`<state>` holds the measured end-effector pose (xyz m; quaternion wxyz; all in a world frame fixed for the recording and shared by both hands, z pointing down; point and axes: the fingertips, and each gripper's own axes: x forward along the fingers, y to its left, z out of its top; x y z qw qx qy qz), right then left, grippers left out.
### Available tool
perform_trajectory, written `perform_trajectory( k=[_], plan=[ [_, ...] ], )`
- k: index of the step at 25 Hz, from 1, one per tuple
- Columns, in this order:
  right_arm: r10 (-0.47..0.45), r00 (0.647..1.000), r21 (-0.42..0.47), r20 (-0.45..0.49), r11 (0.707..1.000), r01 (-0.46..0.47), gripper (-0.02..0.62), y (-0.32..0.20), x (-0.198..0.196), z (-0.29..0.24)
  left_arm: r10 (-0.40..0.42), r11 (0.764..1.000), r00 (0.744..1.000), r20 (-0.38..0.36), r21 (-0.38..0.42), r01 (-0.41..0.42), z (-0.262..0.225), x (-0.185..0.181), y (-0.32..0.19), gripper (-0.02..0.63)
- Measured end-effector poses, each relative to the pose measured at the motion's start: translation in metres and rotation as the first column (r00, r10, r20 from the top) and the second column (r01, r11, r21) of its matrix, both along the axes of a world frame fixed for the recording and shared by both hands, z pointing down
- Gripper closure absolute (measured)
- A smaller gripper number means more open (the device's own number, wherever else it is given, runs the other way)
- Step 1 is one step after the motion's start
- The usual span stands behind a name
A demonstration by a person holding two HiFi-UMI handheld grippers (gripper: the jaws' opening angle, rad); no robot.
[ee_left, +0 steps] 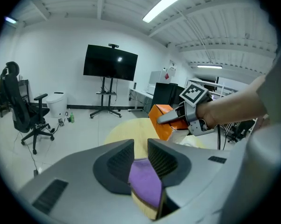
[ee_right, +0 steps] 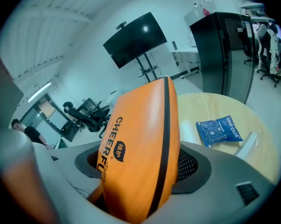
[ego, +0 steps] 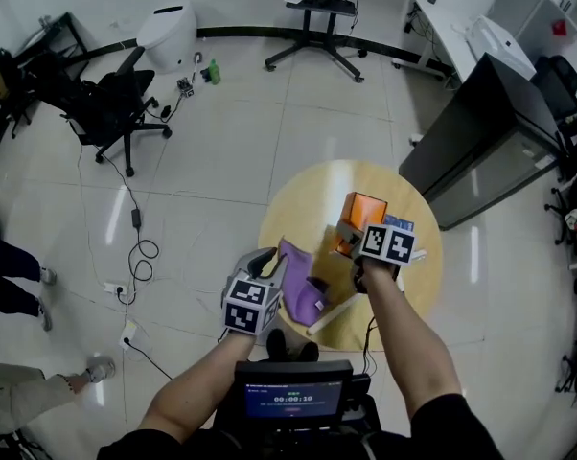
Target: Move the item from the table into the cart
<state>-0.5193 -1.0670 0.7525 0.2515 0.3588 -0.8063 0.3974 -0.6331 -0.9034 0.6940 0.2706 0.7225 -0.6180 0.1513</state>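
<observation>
Head view: a round wooden surface (ego: 298,209) lies just right of centre. The left hand-held gripper (ego: 272,262) sits at its 8 o'clock edge with a purple item (ego: 303,281) in its jaws. At 3 o'clock from it, the right hand-held gripper (ego: 348,236) holds an orange pack (ego: 363,211) over the surface. A blue packet (ego: 402,223) lies at the pack's 3 o'clock, partly hidden by the marker cube. A black office chair (ego: 111,108) stands on the floor at 10 o'clock.

Left gripper view: the jaws stand narrow, closed on the purple item (ee_left: 145,181), whose underside shows pale yellow. At 1 o'clock the right hand-held gripper (ee_left: 171,118) holds the orange pack (ee_left: 160,127) above the surface (ee_left: 126,129). A dark screen on a stand (ee_left: 110,62) is at 11 o'clock.

Right gripper view: the jaws grip the orange pack (ee_right: 140,139) on both sides, so it stands upright between them. The blue packet (ee_right: 220,129) lies flat on the surface (ee_right: 210,104) at 3 o'clock
</observation>
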Motion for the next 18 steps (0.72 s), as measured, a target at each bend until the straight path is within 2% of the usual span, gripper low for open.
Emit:
perform_trajectory(
  k=[3, 7, 12, 18],
  plan=[
    [-0.027, 0.996, 0.061, 0.081, 0.998, 0.023, 0.25, 0.014, 0.025, -0.056, 0.025, 0.999, 1.0, 0.009, 0.04, -0.026, -0.032, 0.03, 0.001, 0.502],
    [-0.065, 0.988, 0.134, 0.14, 0.99, 0.046, 0.25, 0.044, 0.065, -0.125, 0.05, 0.994, 0.999, 0.02, 0.099, -0.052, -0.079, 0.07, 0.014, 0.502],
    [-0.115, 0.979, 0.222, 0.171, 0.972, 0.075, 0.25, 0.099, 0.115, -0.193, 0.083, 0.977, 0.995, 0.046, 0.192, -0.091, -0.133, 0.121, 0.048, 0.515],
    [-0.157, 0.971, 0.342, 0.182, 0.936, 0.087, 0.25, 0.161, 0.164, -0.249, 0.092, 0.952, 0.992, 0.083, 0.285, -0.112, -0.18, 0.155, 0.088, 0.563]
  ],
)
